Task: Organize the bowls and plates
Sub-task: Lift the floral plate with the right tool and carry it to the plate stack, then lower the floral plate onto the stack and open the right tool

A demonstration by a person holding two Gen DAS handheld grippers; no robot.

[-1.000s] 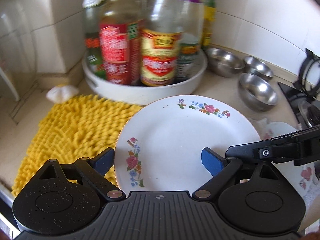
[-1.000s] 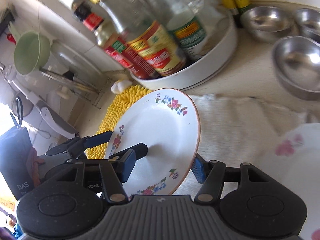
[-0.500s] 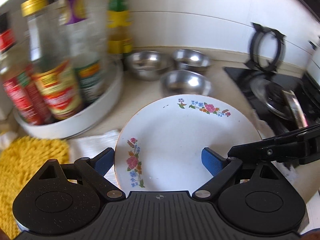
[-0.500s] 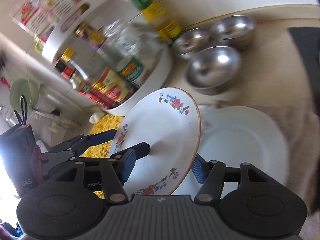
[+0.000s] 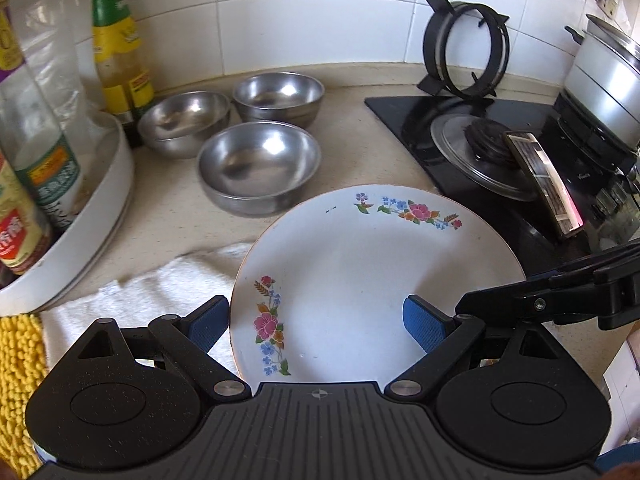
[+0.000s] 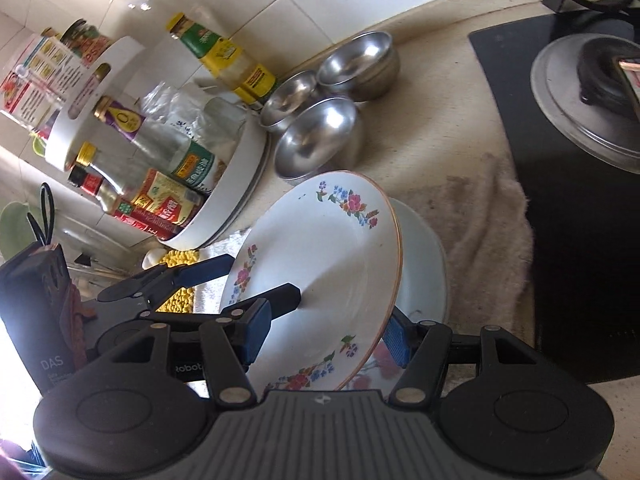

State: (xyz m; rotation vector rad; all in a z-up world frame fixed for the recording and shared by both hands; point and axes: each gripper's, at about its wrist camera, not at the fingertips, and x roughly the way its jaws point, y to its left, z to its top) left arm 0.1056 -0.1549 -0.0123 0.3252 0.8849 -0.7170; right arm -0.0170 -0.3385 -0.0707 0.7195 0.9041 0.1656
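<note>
I have the floral plate [image 5: 360, 280] carried between both tools, tilted and off the counter, and I judge the two-sided hold is there because a wide, slick plate would swing out of one pinch. My left gripper [image 5: 316, 320] stands wide: one blue pad [image 5: 208, 324] sits outside the plate's rim and the other [image 5: 424, 328] over its face, so it seems to straddle the edge, though I cannot tell whether both pads actually press. My right gripper [image 6: 324, 332] is at a middling width, with the plate's rim passing between its pads [image 6: 256, 328], and it looks closed on that edge. In the right wrist view the plate hangs just above a second white plate [image 6: 424, 264] lying on the beige cloth [image 6: 492, 216] beside the black stove top [image 6: 560, 208], which I read as the stack it is meant to join. The three steel bowls [image 5: 260, 168] sit clustered near the tiled wall, next to the white bottle tray [image 5: 100, 208], still unstacked. To land it I would level the plate first, since a tilted rim could strike and chip the one beneath
</note>
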